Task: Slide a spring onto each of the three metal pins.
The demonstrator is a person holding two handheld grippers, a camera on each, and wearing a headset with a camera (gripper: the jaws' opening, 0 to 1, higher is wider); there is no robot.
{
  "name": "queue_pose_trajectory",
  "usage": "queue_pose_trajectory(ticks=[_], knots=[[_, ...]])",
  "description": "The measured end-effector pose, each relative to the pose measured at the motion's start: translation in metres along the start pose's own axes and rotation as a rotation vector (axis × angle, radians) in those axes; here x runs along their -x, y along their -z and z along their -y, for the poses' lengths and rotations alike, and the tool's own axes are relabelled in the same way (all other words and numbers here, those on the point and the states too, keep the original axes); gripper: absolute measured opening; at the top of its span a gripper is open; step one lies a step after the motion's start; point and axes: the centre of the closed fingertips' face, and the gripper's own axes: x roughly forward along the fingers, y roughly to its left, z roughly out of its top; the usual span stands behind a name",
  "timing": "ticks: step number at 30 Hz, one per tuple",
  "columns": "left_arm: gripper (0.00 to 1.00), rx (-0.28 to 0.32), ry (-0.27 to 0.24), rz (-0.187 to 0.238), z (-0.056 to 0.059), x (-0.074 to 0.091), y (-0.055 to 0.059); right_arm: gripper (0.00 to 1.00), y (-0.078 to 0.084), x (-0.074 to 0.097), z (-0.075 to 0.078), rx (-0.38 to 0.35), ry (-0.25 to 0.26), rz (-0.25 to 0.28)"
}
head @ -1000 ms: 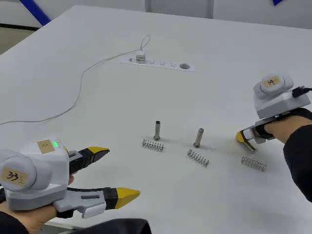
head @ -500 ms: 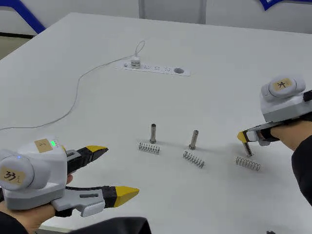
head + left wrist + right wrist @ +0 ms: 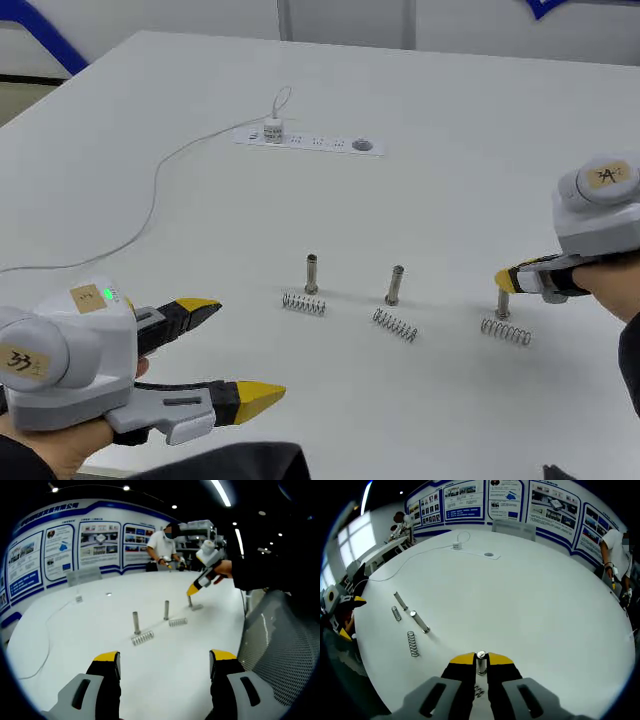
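Note:
Three short metal pins stand on the white table: a left pin (image 3: 311, 272), a middle pin (image 3: 396, 285) and a right pin (image 3: 503, 303). A coil spring lies in front of each: left spring (image 3: 303, 303), middle spring (image 3: 395, 324), right spring (image 3: 505, 331). My right gripper (image 3: 508, 281) has its yellow-tipped jaws closed around the top of the right pin (image 3: 481, 662), which stands upright over its spring (image 3: 479, 691). At the near left, my left gripper (image 3: 235, 352) is open and holds nothing, well short of the pins (image 3: 135, 623).
A white power strip (image 3: 310, 141) with a plug and a cable (image 3: 160, 180) trailing left lies at the far side of the table. People stand at benches in the background (image 3: 162, 545). The table edge runs just below my left gripper.
My right gripper has drifted a little to the right with the right pin. The pin went from tilted to upright on the table behind its spring. My left gripper stayed put.

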Motion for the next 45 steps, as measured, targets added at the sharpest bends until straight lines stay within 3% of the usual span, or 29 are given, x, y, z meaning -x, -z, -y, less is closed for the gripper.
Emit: queue_pose_trajectory(ticks=[16, 32, 45], knots=[[0.74, -0.013, 0.002, -0.006, 0.001, 0.000, -0.002, 0.09, 0.006, 0.006, -0.001, -0.017, -0.016, 0.008], [0.74, -0.020, 0.014, -0.007, 0.003, -0.002, -0.001, 0.10, 0.007, 0.008, -0.003, 0.026, -0.020, 0.005], [0.74, -0.035, 0.036, -0.012, 0.005, -0.006, -0.002, 0.13, 0.017, 0.023, -0.003, 0.057, -0.030, 0.018]])
